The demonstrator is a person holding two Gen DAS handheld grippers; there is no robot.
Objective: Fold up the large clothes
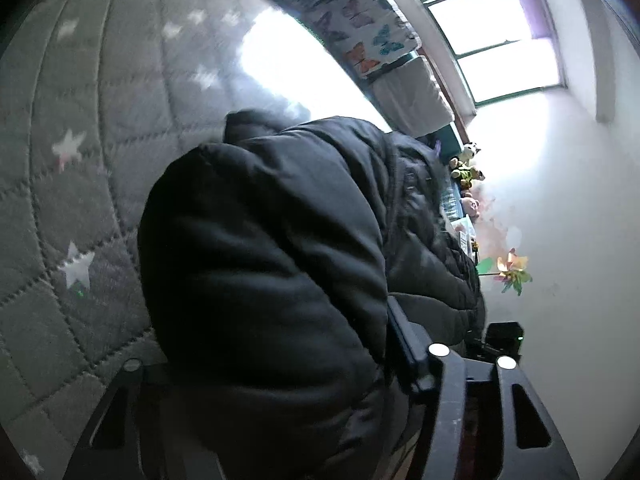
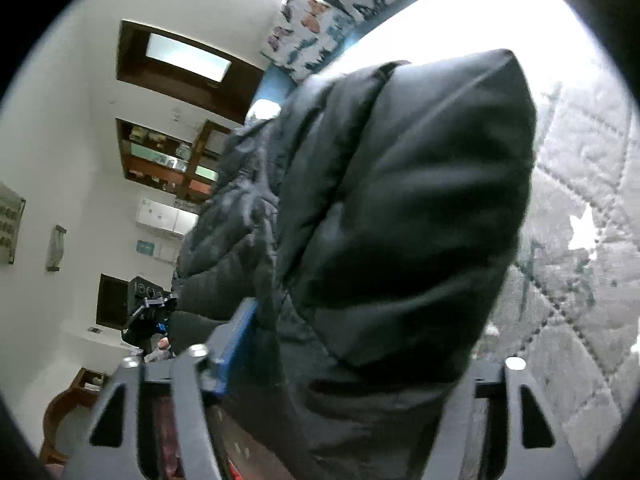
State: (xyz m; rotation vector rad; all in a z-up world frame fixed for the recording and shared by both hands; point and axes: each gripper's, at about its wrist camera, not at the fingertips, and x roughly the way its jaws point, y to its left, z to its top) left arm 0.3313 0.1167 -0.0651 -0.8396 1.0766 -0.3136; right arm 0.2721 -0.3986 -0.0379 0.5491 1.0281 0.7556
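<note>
A black puffer jacket fills the middle of both views, lifted off a grey quilted bedspread with white stars. My left gripper is shut on a thick fold of the jacket; one black finger shows at its right, the other is hidden by cloth. My right gripper is shut on another fold of the jacket; its blue finger pad presses the cloth from the left. Each gripper shows at the far edge of the other's view.
Butterfly-print pillows lie at the head of the bed under a bright window. Soft toys and a pinwheel line the wall side. Wooden shelves and a white wall stand on the other side.
</note>
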